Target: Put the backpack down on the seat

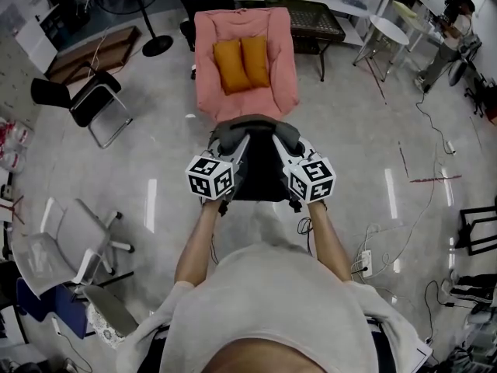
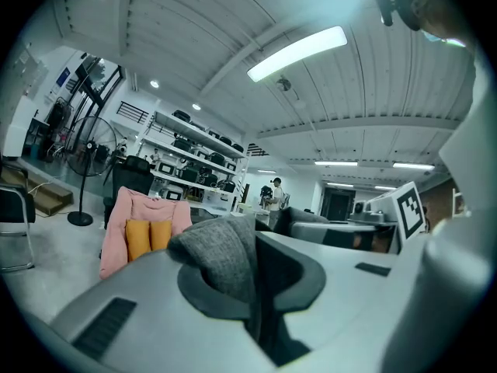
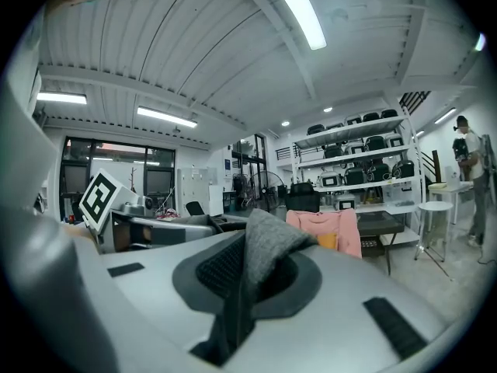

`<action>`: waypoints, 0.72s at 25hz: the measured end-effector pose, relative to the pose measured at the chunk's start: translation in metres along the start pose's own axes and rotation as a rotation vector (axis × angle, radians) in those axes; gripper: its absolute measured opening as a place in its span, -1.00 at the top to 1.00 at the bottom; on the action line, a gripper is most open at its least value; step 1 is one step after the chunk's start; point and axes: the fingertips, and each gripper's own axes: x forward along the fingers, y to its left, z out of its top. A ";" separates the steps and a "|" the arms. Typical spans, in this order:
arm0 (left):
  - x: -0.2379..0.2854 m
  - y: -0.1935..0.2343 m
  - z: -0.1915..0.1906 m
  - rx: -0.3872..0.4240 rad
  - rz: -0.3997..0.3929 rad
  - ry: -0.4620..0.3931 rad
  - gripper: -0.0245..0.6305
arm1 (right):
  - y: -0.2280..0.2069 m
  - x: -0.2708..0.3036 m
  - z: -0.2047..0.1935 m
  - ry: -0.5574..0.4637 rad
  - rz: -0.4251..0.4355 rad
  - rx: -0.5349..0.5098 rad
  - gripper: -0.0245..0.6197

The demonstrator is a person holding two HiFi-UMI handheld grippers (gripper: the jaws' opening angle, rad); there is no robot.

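Observation:
I hold a dark grey and black backpack (image 1: pixel 258 173) in the air between the two grippers, just in front of a pink seat (image 1: pixel 208 68) with two orange cushions (image 1: pixel 241 62). My left gripper (image 1: pixel 233 144) is shut on grey fabric (image 2: pixel 224 253) at the backpack's top left. My right gripper (image 1: pixel 284 144) is shut on the grey fabric (image 3: pixel 264 247) at its top right. The pink seat (image 2: pixel 124 208) appears ahead in the left gripper view, and the same seat (image 3: pixel 348 231) lies beyond the jaws in the right gripper view. The backpack's lower part is hidden behind the grippers.
A black folding chair (image 1: pixel 84 99) and a white chair (image 1: pixel 66 235) stand at the left. A fan's base (image 1: pixel 158 46) and a dark bench (image 1: pixel 314 22) sit behind the seat. At the right are a white stool (image 1: pixel 384 33), a person (image 1: pixel 450 41) and floor cables (image 1: pixel 415 216).

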 end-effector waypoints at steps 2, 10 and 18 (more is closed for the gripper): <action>0.013 0.011 0.002 0.000 0.004 0.003 0.82 | -0.011 0.013 0.000 -0.001 0.003 0.005 0.84; 0.079 0.061 0.016 -0.019 0.021 0.017 0.82 | -0.070 0.075 0.006 0.000 0.022 0.028 0.83; 0.154 0.127 0.043 -0.043 0.053 0.017 0.82 | -0.137 0.156 0.022 0.016 0.060 0.038 0.84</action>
